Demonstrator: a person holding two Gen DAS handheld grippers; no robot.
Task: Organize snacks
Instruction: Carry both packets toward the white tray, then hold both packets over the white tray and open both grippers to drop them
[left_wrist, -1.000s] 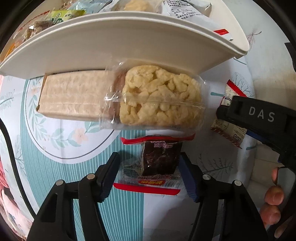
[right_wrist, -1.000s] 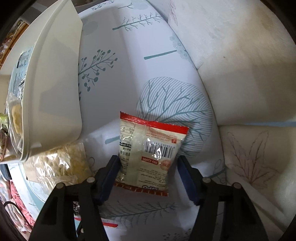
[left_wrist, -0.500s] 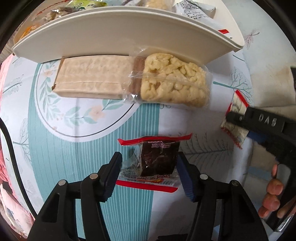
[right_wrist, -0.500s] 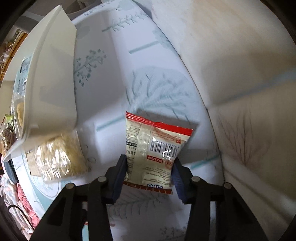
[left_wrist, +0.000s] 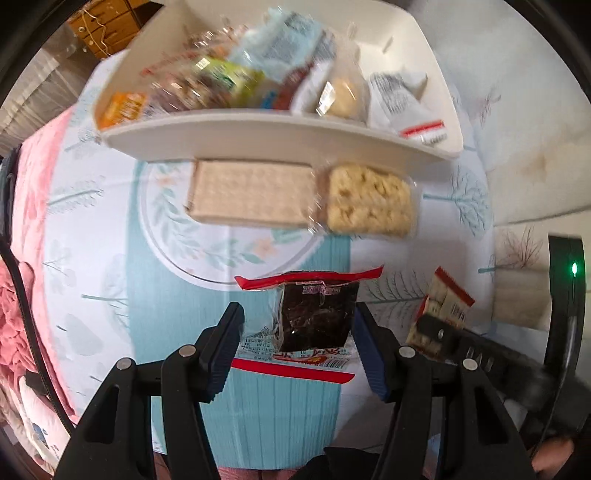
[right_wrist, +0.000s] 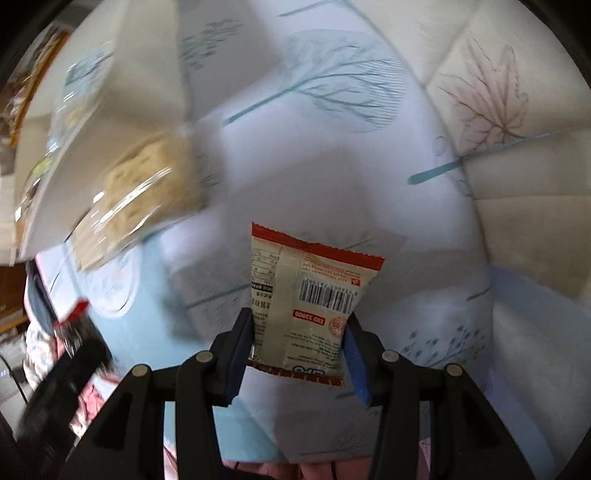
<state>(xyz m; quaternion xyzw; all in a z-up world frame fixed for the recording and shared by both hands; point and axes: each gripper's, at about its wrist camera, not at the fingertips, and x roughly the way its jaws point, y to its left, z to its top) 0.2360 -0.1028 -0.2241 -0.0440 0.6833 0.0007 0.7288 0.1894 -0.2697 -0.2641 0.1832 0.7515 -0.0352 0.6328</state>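
Observation:
My left gripper (left_wrist: 297, 347) is shut on a dark brown snack packet with red edges (left_wrist: 314, 317) and holds it above the patterned cloth. My right gripper (right_wrist: 297, 350) is shut on a cream packet with a red top and barcode (right_wrist: 310, 295), also lifted; this packet shows in the left wrist view (left_wrist: 445, 306). A white tray (left_wrist: 280, 133) full of several snack packets stands ahead. A wafer pack (left_wrist: 251, 192) and a puffed rice bar (left_wrist: 369, 201) lie against the tray's near wall. The rice bar shows blurred in the right wrist view (right_wrist: 147, 184).
The surface is a white and teal cloth with tree prints (left_wrist: 103, 258). A pink blanket (left_wrist: 26, 221) lies at the left. A cream quilted cover with leaf prints (right_wrist: 517, 129) lies to the right. Wooden furniture (left_wrist: 107, 22) stands beyond the tray.
Both grippers have risen and pulled back with their packets, so the tray's contents now show. The right gripper's jaws have closed tighter on the cream packet. Both views are motion-blurred.

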